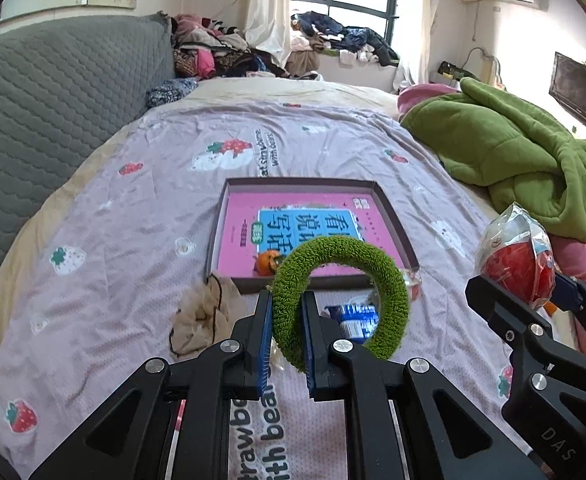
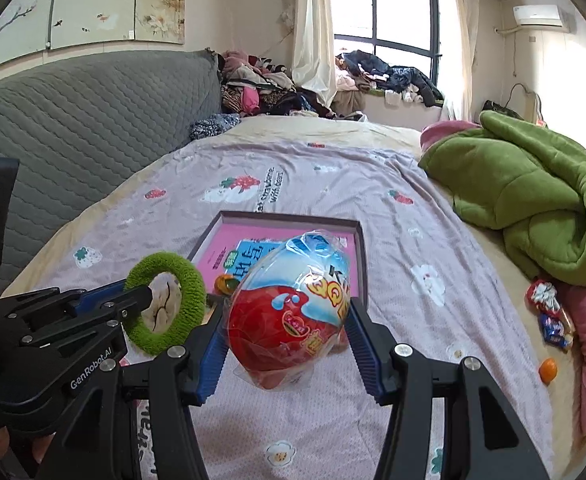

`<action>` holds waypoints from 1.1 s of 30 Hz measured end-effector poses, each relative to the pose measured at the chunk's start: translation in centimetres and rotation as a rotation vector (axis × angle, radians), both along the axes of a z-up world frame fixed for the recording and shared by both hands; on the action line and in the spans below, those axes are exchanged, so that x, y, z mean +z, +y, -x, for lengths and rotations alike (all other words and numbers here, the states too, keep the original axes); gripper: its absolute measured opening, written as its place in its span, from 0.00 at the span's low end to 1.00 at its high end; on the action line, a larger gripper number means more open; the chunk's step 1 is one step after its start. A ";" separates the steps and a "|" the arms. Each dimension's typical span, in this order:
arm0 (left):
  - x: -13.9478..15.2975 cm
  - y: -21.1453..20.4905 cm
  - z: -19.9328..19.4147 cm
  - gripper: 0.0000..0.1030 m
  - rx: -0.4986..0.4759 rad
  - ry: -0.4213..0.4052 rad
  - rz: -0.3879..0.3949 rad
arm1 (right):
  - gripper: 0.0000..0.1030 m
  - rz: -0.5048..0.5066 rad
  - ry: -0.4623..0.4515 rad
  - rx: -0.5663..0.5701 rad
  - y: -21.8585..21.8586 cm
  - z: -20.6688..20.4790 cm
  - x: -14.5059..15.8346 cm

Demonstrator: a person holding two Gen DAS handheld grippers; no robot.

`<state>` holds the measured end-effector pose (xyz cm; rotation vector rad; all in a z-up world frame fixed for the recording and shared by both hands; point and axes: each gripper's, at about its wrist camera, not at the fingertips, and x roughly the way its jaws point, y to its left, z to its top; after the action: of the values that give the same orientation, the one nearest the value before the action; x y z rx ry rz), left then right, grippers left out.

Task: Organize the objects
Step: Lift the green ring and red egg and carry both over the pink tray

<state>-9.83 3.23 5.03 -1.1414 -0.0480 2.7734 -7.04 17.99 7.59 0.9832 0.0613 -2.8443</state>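
Bed (image 1: 133, 208) — both claws raised, loaded

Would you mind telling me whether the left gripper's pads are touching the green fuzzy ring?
Touching. The left wrist view shows the left gripper with its blue pads pressed on either side of the green fuzzy ring, no gap visible.

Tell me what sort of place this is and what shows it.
Most likely a lived-in bedroom. The grippers work over a bed spread with a strawberry-print sheet, a green quilt lies bunched at its side, and clothes are heaped near the curtained window.
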 end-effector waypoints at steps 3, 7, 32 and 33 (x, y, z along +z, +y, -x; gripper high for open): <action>0.6 -0.2 0.5 0.13 0.004 0.013 0.003 | 0.54 0.001 0.016 0.002 -0.1 0.5 0.8; 1.3 -0.6 1.5 0.13 0.010 0.023 -0.005 | 0.54 0.004 0.024 0.004 -0.3 1.5 1.5; 2.7 -0.7 10.3 0.13 0.013 0.034 0.018 | 0.54 -0.032 0.019 0.008 -0.1 9.8 2.1; 2.7 -0.6 10.6 0.13 0.014 0.039 0.022 | 0.54 -0.035 0.022 0.008 -0.2 10.1 2.1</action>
<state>-20.43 2.64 7.72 -1.0960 -0.0215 2.8138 -17.09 17.84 9.69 0.9564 0.1171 -2.8562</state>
